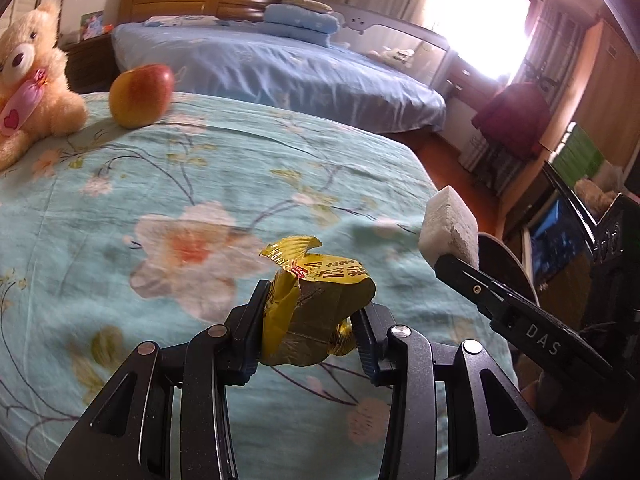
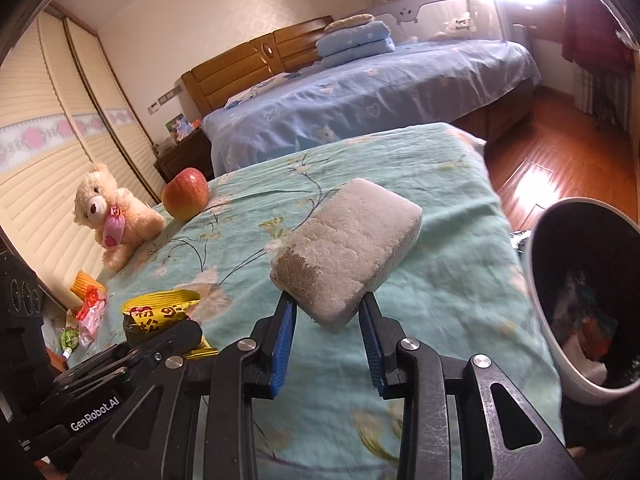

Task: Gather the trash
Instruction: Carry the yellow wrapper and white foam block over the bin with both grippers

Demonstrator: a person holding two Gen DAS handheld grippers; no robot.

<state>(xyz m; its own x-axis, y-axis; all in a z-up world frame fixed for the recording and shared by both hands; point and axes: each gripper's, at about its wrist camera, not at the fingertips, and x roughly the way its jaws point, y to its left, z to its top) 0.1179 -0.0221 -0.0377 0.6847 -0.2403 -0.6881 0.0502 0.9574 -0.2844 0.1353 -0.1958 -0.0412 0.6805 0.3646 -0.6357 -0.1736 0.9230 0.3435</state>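
Note:
My left gripper (image 1: 310, 312) is shut on a crumpled yellow wrapper (image 1: 316, 300) and holds it above the turquoise floral bedspread (image 1: 180, 184). The wrapper also shows in the right wrist view (image 2: 160, 314), at the left gripper's tip. My right gripper (image 2: 328, 312) is shut on a white foam block (image 2: 346, 248), held above the bedspread (image 2: 440, 280). The block also shows in the left wrist view (image 1: 450, 226), at the right. A white trash bin (image 2: 560, 340) with litter inside stands at the bed's right edge.
A red-yellow apple (image 1: 141, 95) and a cream teddy bear (image 1: 32, 80) sit on the bed's far left. Small wrappers (image 2: 90, 308) lie at the left bed edge. A blue bed (image 2: 360, 96) is behind. Wood floor (image 2: 560, 168) lies to the right.

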